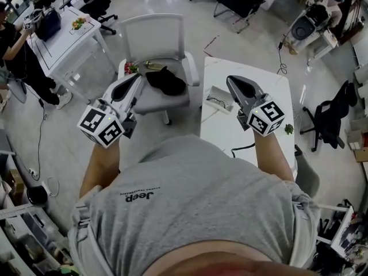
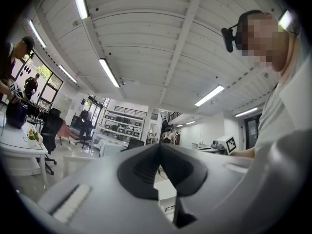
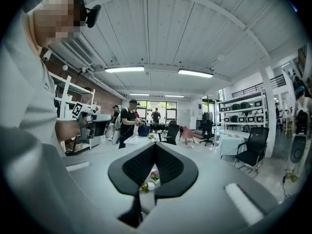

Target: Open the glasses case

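Observation:
The glasses case (image 1: 221,96) is a small light grey box on the white table (image 1: 253,76), with dark-framed glasses lying at its near edge; I cannot tell whether its lid is up. My right gripper (image 1: 229,79) hovers just right of the case, pointing away from me, jaws shut and empty. In the right gripper view, the right gripper (image 3: 155,145) has its black pads pressed together. My left gripper (image 1: 140,77) is held over the grey chair (image 1: 155,33), off to the left of the table. Seen in its own view, the left gripper (image 2: 158,147) is also shut on nothing.
A black cloth (image 1: 167,80) lies on the chair seat. Behind the chair stands a small table with flowers (image 1: 131,68). A person (image 1: 17,50) stands at a desk at far left. A black cable (image 1: 241,149) hangs at the white table's near edge.

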A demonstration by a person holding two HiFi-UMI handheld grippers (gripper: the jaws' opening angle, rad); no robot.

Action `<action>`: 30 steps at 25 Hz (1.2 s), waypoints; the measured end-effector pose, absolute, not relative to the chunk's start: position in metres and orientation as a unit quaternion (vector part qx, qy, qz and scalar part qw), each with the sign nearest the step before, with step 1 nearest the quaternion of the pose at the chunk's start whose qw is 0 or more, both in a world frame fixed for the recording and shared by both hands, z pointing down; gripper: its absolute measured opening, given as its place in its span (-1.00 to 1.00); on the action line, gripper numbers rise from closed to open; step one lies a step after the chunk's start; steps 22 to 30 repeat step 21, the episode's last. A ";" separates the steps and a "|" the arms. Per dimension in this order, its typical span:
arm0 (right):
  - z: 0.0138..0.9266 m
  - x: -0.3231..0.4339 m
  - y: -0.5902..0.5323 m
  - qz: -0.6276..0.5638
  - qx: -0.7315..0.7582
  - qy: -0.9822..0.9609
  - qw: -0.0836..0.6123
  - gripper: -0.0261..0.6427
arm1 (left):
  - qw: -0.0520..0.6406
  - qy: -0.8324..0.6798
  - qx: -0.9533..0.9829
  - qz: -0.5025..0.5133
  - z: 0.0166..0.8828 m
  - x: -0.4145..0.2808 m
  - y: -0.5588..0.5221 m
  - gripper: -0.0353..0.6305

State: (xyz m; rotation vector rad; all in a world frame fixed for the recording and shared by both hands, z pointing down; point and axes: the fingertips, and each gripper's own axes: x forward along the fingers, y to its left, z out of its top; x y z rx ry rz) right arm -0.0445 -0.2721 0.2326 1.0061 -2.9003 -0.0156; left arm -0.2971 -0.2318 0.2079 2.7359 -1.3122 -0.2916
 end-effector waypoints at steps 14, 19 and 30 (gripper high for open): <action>0.236 -0.040 -0.272 -0.014 0.332 -0.942 0.052 -0.92 | 0.049 -0.435 0.895 -0.089 0.209 -0.296 -0.226 -0.74; 0.235 -0.038 -0.272 -0.016 0.333 -0.941 0.051 -0.92 | 0.049 -0.436 0.894 -0.090 0.209 -0.295 -0.224 -0.74; 0.233 -0.038 -0.272 -0.017 0.333 -0.941 0.050 -0.92 | 0.050 -0.437 0.893 -0.091 0.209 -0.296 -0.224 -0.74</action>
